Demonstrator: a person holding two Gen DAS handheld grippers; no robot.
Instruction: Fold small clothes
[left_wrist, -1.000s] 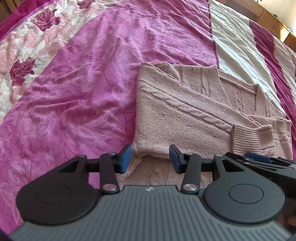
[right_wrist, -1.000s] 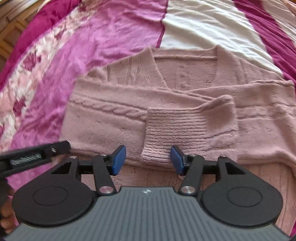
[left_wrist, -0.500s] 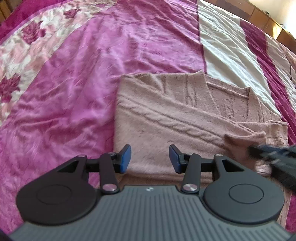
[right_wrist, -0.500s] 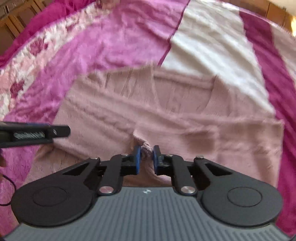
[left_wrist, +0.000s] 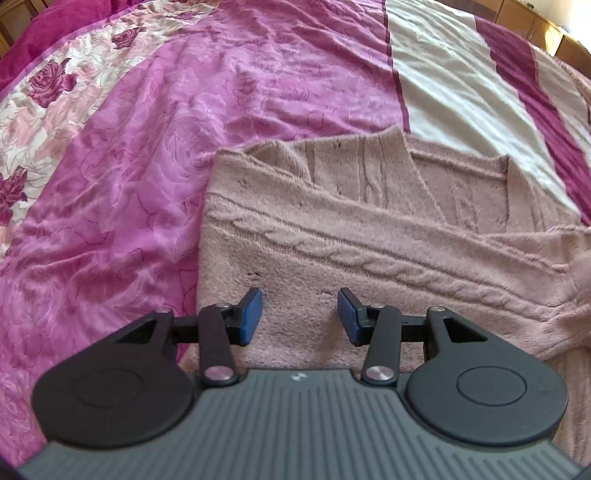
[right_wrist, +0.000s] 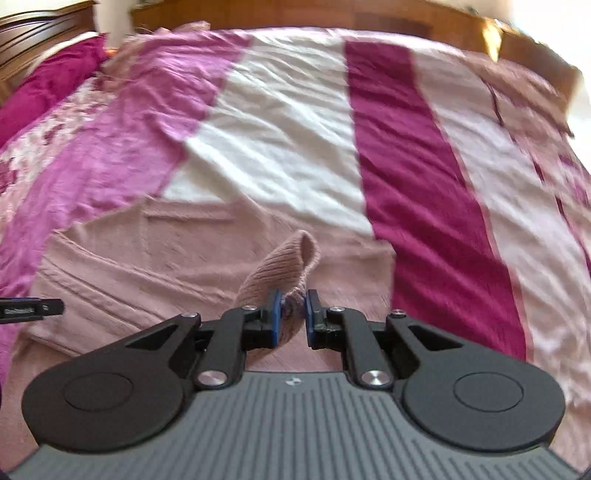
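A dusty-pink cable-knit sweater (left_wrist: 369, 229) lies flat on the bed, one sleeve folded across its body. My left gripper (left_wrist: 300, 314) is open and empty, hovering low over the sweater's lower left part. My right gripper (right_wrist: 292, 308) is shut on the ribbed sleeve cuff (right_wrist: 284, 264) and holds it lifted above the sweater (right_wrist: 147, 258). The tip of the left gripper shows at the left edge of the right wrist view (right_wrist: 31, 307).
The bed is covered by a striped spread, floral and pink on the left (left_wrist: 147, 129), white (right_wrist: 288, 140) and magenta (right_wrist: 413, 173) bands to the right. A wooden headboard (right_wrist: 332, 18) runs along the far edge.
My right gripper closed on the sleeve cuff and lifted it up and to the right. My left gripper moved forward over the sweater's lower left and stayed open.
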